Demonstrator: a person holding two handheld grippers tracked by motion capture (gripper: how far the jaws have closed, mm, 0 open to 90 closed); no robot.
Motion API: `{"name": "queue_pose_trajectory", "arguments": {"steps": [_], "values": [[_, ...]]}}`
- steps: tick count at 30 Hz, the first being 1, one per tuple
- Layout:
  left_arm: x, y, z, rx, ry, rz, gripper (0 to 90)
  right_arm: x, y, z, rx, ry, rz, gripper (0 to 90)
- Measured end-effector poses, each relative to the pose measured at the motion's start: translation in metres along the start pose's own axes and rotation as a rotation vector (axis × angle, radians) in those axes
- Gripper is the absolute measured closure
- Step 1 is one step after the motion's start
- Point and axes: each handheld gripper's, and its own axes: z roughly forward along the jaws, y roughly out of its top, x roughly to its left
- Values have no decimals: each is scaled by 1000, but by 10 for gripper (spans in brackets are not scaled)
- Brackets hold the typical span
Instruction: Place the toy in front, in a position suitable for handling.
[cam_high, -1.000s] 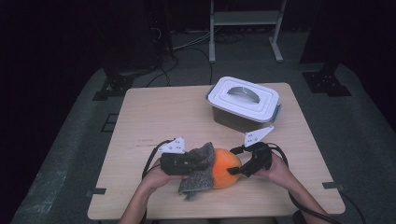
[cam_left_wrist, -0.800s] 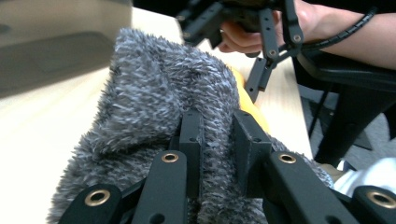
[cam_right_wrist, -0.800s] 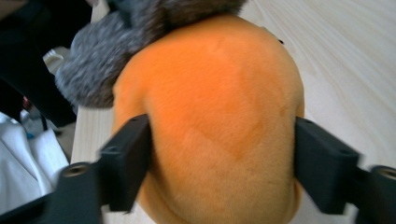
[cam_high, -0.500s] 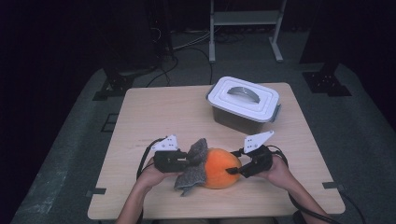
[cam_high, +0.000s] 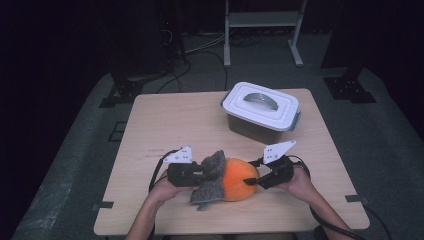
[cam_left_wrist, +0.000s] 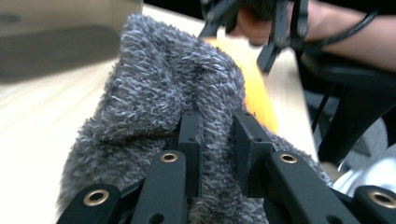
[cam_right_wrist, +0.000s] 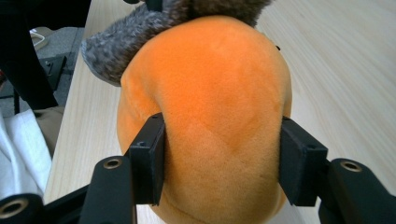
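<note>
Orange plush ball (cam_high: 240, 178) is sitting at the near edge of the counter (cam_high: 175, 125), roughly 6 o'clock from the lidded white container (cam_high: 261, 112) further back

Left claw (cam_left_wrist: 217, 140) is pinching a fold of the grey fuzzy fabric (cam_left_wrist: 159, 107), pads nearly together with pile squeezed between them. In the high view the left claw (cam_high: 205, 172) is coming in from 9 o'clock and the fabric (cam_high: 210, 177) is lying against the ball's 9 o'clock side, part of it draped on the counter underneath

Right claw (cam_right_wrist: 222, 158) has just been closing; its pads are now pressing into both flanks of the ball (cam_right_wrist: 210, 107), plush bulging slightly around them. In the high view the right claw (cam_high: 252, 182) is sitting at the ball's 3 o'clock

Key relation: both claws are facing each other along the 9–3 line with the ball between, fabric on the left end. Ball has no real long axis. Judging from this, next move is likely pulling fabric and ball apart along that line, or working fabric over the ball – right is anchoring, left is doing the travel

Risk: fuzzy pile slipping out of the left pinch
</note>
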Motion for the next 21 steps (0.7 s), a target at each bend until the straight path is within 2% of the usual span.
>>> {"name": "queue_pose_trajectory", "arguments": {"steps": [1, 4, 6, 11, 17, 19, 21], "values": [[1, -4, 1, 34, 8, 0, 748, -3, -3, -1, 5, 4, 18, 414], [3, -6, 2, 56, 10, -5, 747, -6, -6, -3, 4, 7, 38, 412], [4, -7, 3, 49, 7, -11, 747, -7, -8, -4, 0, 11, 50, 411], [2, -2, 1, 15, -7, -3, 748, -5, -5, -4, -9, 1, 32, 410], [-9, 14, 1, -78, -48, 17, 747, 4, 2, 0, -19, -10, -18, 407], [-10, 17, 2, -62, -38, 33, 746, 8, 5, 3, -16, -11, -34, 404], [-8, 14, 1, -60, -35, 20, 747, 9, 6, 4, -15, -13, -41, 401]]}}
